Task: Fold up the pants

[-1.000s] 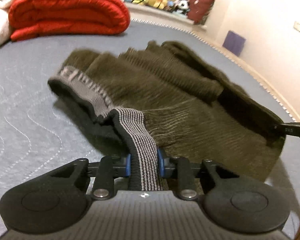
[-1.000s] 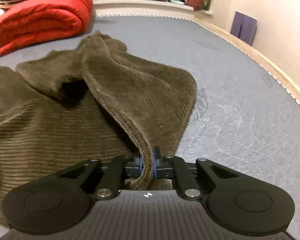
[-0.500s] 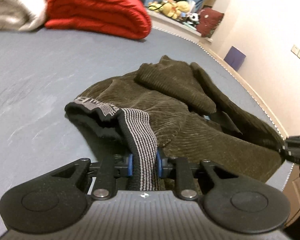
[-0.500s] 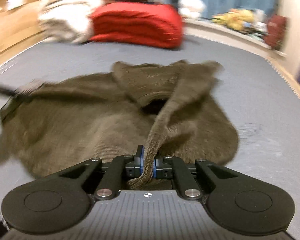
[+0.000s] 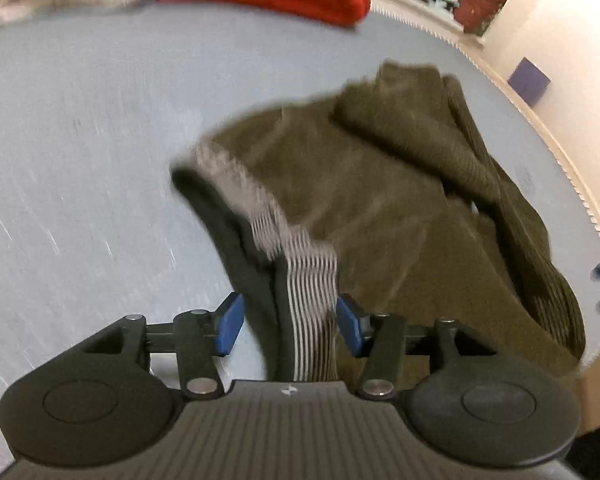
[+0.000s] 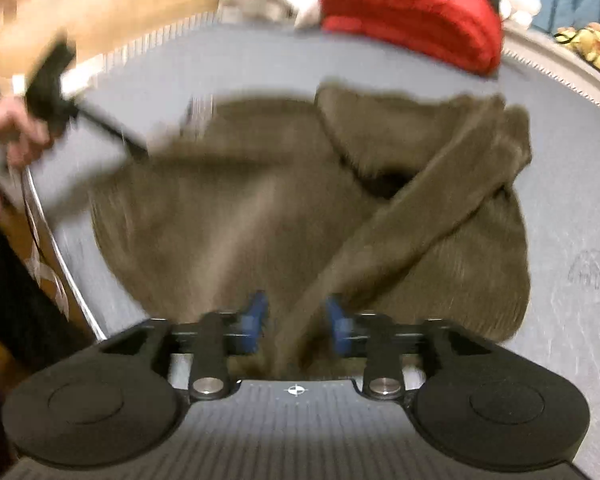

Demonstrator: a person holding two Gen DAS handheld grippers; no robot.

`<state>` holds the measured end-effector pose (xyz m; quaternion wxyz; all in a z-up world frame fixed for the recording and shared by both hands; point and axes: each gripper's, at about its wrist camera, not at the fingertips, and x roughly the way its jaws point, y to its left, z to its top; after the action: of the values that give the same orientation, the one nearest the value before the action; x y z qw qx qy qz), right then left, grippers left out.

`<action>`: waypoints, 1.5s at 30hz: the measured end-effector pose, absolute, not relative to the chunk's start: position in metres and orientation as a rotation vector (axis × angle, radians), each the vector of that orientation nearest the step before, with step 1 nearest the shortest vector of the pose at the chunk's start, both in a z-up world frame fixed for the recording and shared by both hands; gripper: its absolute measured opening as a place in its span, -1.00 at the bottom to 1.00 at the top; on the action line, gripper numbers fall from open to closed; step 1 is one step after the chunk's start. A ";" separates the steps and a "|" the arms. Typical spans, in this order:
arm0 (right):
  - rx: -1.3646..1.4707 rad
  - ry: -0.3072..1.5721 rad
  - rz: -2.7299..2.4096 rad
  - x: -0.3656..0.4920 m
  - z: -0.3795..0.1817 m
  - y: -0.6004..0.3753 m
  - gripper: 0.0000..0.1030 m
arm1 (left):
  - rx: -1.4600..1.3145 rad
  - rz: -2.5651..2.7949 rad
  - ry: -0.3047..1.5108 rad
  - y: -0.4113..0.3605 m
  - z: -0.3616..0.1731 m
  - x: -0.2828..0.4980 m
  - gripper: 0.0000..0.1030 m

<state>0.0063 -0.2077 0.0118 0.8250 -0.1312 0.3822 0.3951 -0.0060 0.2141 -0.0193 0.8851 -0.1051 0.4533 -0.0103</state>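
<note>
On the quilted grey mattress (image 5: 80, 160) lie the olive corduroy pants (image 5: 380, 200), rumpled, their striped grey waistband (image 5: 308, 280) between the left gripper (image 5: 290, 326)'s just-parted blue pads, probably untouched. The right gripper (image 6: 296, 322), likewise just opened, straddles a blurred cloth edge.

Both wrist views overlook the pants (image 5: 380, 208) closely.

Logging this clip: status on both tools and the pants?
Left tool open, jaws just opened, striped waistband between. Right tool open, just opened, hem between. Olive corduroy pants bunched on grey mattress. Nothing in the way.
</note>
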 end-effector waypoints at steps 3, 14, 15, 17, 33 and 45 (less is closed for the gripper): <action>-0.149 0.729 0.798 0.025 0.041 -0.226 0.27 | -0.261 0.049 0.870 0.209 -0.001 -0.018 0.19; 0.230 0.974 0.362 0.154 -0.038 -0.215 0.27 | -0.327 0.017 0.825 0.153 0.004 0.013 0.19; 0.286 1.014 0.333 0.162 -0.052 -0.218 0.28 | -0.311 0.019 0.831 0.149 0.000 0.019 0.19; 0.416 1.079 0.309 0.177 -0.076 -0.223 0.28 | -0.280 0.015 0.851 0.146 -0.009 0.025 0.19; 0.430 0.858 0.475 0.156 -0.025 -0.283 -0.83 | -0.299 -0.030 0.854 0.142 -0.014 0.048 0.19; 0.287 0.880 0.651 0.041 -0.023 -0.433 -0.24 | -0.307 -0.103 0.863 0.120 -0.011 0.053 0.20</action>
<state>0.0413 -0.4328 -0.0227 0.8441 0.1361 0.4168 0.3085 0.0535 0.1204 -0.0107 0.8957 -0.1481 0.4162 -0.0495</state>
